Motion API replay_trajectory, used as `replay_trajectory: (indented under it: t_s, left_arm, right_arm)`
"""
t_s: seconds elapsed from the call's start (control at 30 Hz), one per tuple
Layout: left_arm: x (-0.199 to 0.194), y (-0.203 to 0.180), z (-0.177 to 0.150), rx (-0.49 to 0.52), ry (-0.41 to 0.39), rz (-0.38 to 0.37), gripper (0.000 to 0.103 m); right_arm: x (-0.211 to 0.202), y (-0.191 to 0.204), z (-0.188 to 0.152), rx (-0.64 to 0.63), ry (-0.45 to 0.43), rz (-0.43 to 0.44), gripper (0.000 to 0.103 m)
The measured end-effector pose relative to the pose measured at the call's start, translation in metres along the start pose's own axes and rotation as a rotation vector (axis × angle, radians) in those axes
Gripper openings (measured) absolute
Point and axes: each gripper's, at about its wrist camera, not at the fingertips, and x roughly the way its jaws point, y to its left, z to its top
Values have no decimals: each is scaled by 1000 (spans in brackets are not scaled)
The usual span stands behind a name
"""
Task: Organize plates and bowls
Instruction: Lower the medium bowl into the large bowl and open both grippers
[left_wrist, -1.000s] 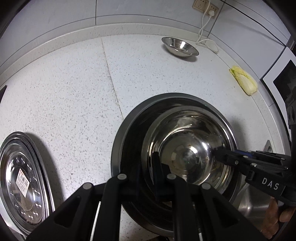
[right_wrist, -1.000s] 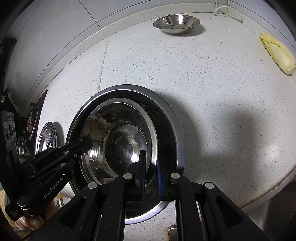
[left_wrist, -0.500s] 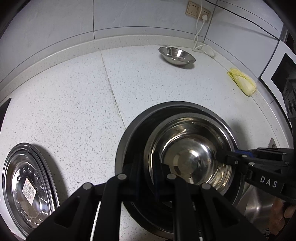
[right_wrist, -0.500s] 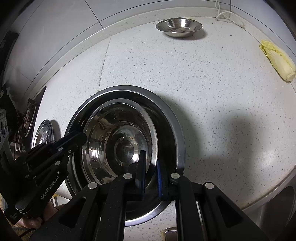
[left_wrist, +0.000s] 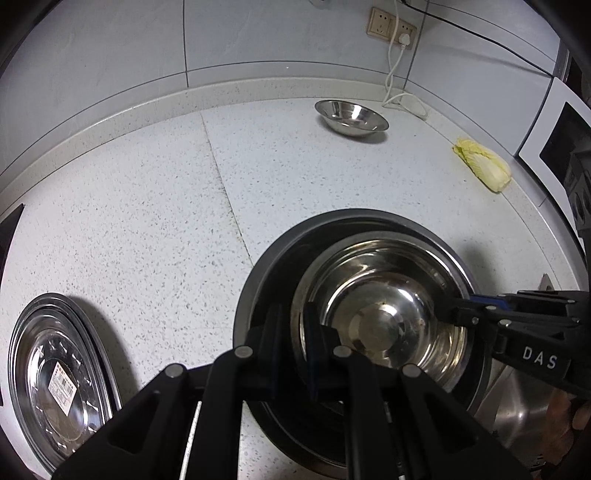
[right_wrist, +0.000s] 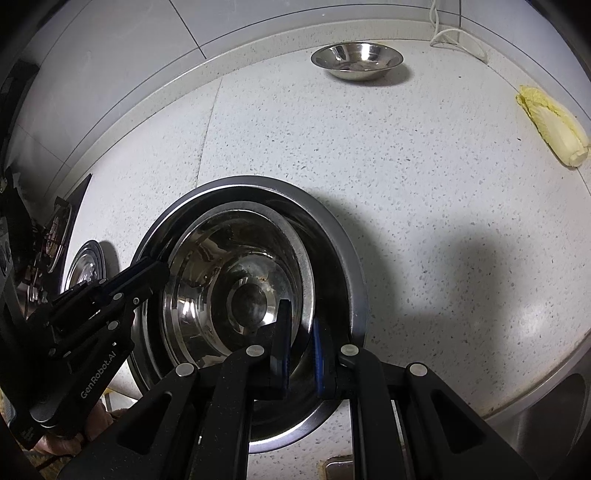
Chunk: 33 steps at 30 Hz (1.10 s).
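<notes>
Now each tool, left (left_wrist: 293, 341) and right (right_wrist: 301, 347), clamps the steel bowl (left_wrist: 384, 314) rim on opposite sides

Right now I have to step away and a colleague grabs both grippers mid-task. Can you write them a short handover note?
Left gripper: shut on the near rim of the inner steel bowl.
Right gripper: straddles the same bowl's rim on the opposite side, apparently clamped.
The inner steel bowl sits nested in the large dark basin on the speckled counter.
Done: one bowl nested in the basin.
Left: the small steel bowl stands alone near the back wall, and the steel plate with a barcode sticker lies at the counter's left end. The napa cabbage is not part of the job.
</notes>
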Motion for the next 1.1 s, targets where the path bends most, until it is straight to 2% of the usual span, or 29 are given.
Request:
replay_trajectory:
  t_s: [0.37,0.7,0.8,1.1]
  left_arm:
    - [-6,3,2,2,-35,-4,12]
    - [-9,6,3,-10,-45,-8,12]
    - [-9,6,4,-13,-46,-13,16]
    - [-11,3,5,-12,-53,-18,20]
  right_arm:
    - [-3,7,4,-56,-21,-54,10]
    - [-9,8,5,-63,-44,-51,10]
    - [-12,6,5,-59,-52,-46,10]
    - [-20,8,7,-71,-78,-26,10]
